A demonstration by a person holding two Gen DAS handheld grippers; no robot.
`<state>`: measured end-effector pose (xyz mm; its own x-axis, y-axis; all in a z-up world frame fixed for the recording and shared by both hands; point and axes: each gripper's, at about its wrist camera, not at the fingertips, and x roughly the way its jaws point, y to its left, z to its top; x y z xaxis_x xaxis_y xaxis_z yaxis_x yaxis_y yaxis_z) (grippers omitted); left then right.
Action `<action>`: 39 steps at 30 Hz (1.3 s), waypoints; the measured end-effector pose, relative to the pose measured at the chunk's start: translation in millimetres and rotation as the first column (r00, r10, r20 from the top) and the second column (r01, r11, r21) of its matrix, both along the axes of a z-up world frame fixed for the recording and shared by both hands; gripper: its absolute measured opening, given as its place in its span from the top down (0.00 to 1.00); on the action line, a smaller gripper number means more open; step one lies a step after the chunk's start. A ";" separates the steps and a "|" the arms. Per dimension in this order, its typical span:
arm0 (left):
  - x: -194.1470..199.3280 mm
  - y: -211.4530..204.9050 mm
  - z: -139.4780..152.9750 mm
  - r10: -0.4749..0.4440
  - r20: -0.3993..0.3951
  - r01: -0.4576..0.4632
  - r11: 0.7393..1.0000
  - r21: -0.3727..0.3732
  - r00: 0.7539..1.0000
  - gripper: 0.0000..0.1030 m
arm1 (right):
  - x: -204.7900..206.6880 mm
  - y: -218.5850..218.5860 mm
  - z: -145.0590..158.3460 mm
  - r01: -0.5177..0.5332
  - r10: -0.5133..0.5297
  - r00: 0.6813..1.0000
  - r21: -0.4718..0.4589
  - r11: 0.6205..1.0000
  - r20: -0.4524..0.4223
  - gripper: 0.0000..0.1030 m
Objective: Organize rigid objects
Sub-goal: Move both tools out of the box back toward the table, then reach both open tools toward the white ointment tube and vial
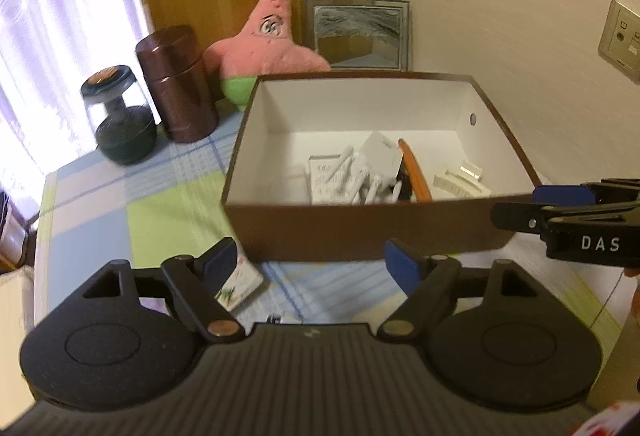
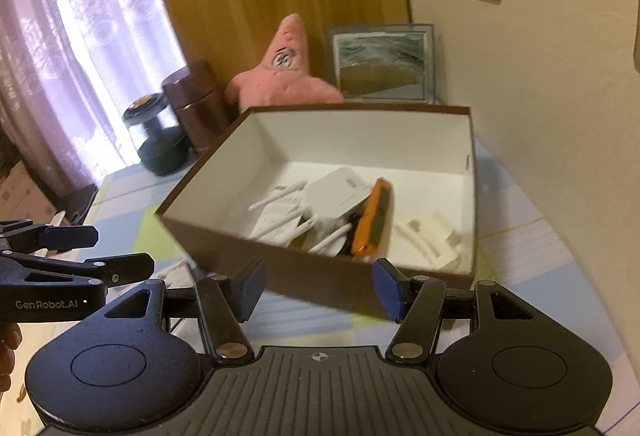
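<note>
A brown box with a white inside (image 1: 360, 236) (image 2: 320, 284) stands on the checked tablecloth. In it lie a white router with antennas (image 1: 376, 160) (image 2: 340, 192), an orange and black utility knife (image 1: 416, 172) (image 2: 372, 220), a white leaflet and a cream plastic piece (image 1: 460, 184) (image 2: 432, 236). My left gripper (image 1: 312, 264) is open in front of the box's near wall, with nothing between its blue pads. My right gripper (image 2: 320, 292) is open too, empty, just short of the near wall. A small white carton (image 1: 240, 284) lies on the cloth by the left fingertip.
Behind the box sit a pink star plush (image 1: 268, 36), a brown canister (image 1: 176, 84), a dark glass jar (image 1: 120, 116) and a framed picture (image 1: 360, 32) against the wall. The right gripper's side (image 1: 568, 220) reaches in from the right. The table's left edge (image 1: 44, 236) is close.
</note>
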<state>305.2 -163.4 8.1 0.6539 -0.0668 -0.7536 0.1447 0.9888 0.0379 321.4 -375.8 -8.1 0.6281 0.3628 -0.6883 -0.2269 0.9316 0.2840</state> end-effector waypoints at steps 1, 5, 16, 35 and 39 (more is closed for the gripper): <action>-4.7 3.0 -0.4 0.007 -0.001 -0.007 1.000 0.000 1.000 0.24 | -4.1 2.9 -1.0 -0.007 0.007 1.000 -0.001 1.000 -0.004 0.45; -26.8 16.4 -2.7 0.039 -0.005 -0.039 0.999 0.014 0.999 0.22 | -17.9 17.5 -8.2 -0.034 0.033 0.999 -0.008 0.999 -0.034 0.45; -77.0 63.2 -35.0 0.162 -0.112 -0.161 0.987 0.023 0.980 0.21 | -43.9 65.2 -37.5 -0.150 0.152 0.976 0.024 0.988 -0.156 0.45; -103.2 114.5 -78.2 0.304 -0.240 -0.304 0.952 0.040 0.922 0.22 | -51.8 140.4 -74.7 -0.295 0.296 0.921 0.042 0.955 -0.253 0.45; -104.1 122.7 -90.3 0.317 -0.269 -0.320 0.947 0.035 0.910 0.22 | -51.9 154.7 -85.6 -0.317 0.319 0.906 0.054 0.947 -0.278 0.45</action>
